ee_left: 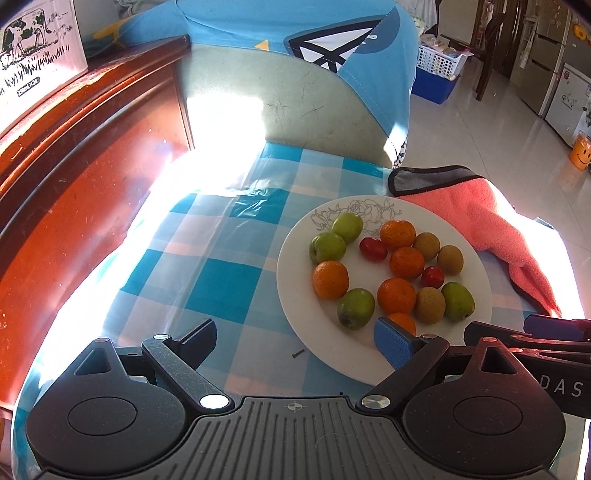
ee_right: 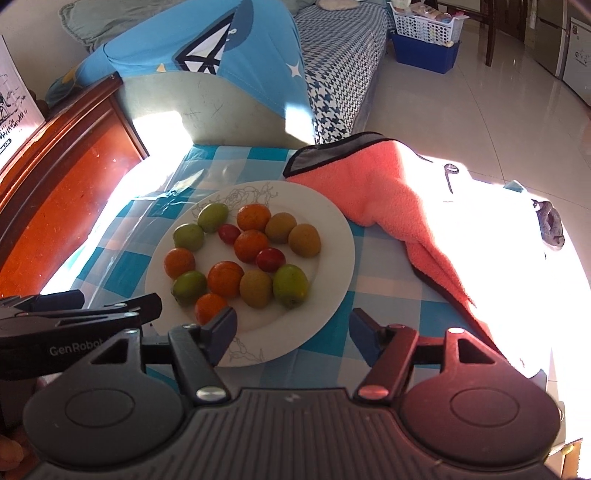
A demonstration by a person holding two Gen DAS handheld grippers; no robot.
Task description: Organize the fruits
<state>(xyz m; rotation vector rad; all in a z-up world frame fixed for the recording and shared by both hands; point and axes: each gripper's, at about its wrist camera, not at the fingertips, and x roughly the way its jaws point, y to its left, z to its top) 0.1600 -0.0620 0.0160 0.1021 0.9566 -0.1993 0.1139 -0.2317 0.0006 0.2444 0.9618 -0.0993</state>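
Both grippers spread wide, nothing held: left gripper (ee_left: 295, 343), right gripper (ee_right: 291, 330). Fruits (ee_right: 240, 254) all piled on white plate (ee_right: 332, 236); pink towel (ee_right: 391, 199) at plate's 2 o'clock.

**Non-task clutter**

Pink towel (ee_right: 399, 206) at 2 o'clock on blue-check tablecloth (ee_left: 218, 284). Red wood furniture (ee_left: 74, 206) at 9. Blue cloth (ee_right: 207, 55) at 12 w/ white basket (ee_right: 424, 22), blue bin (ee_right: 424, 51) at 1. Small screw (ee_left: 297, 353) at 6.
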